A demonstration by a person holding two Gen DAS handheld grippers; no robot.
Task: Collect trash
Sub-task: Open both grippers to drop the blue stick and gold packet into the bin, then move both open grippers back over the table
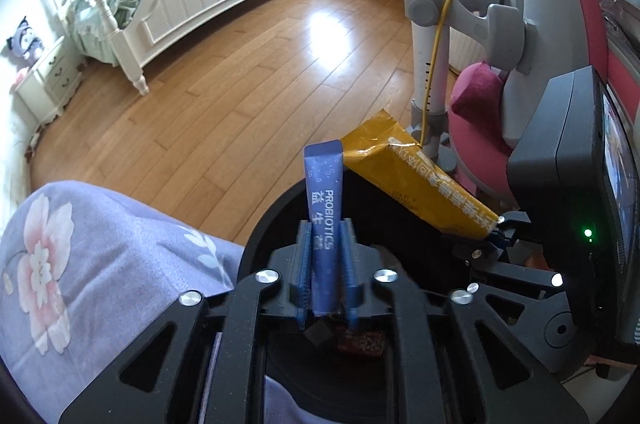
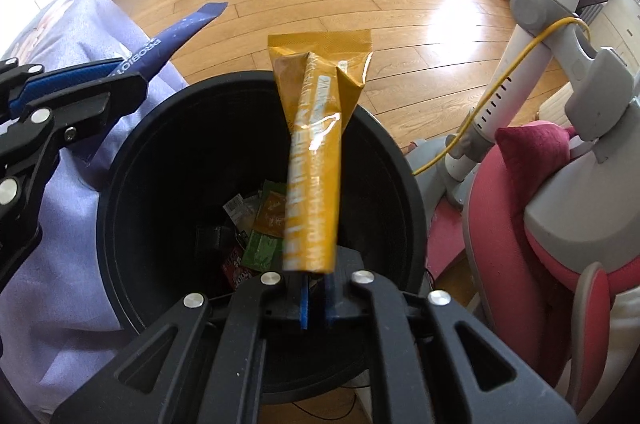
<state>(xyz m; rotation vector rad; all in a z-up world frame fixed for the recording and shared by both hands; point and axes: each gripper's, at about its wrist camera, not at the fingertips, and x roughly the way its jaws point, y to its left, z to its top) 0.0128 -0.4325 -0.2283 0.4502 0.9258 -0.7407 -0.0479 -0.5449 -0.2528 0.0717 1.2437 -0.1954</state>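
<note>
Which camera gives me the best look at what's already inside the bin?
The right wrist view. It looks straight down into the black bin, showing the green, orange and red wrappers on its bottom, behind the yellow packet. The left wrist view shows only the bin's rim and a dark patch inside, mostly blocked by the left gripper and the blue sachet.

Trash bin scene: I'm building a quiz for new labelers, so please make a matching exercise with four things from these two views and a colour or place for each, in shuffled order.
Things:
1. probiotics sachet
2. yellow wrapper
3. bin
4. cushion

Descriptions:
A. dark red, lying on the pink chair
B. black, with a few wrappers at its bottom
C. blue, between the fingers of the left gripper
D. mustard-coloured, at the right gripper, above the bin's mouth

Pairs: 1-C, 2-D, 3-B, 4-A
</note>
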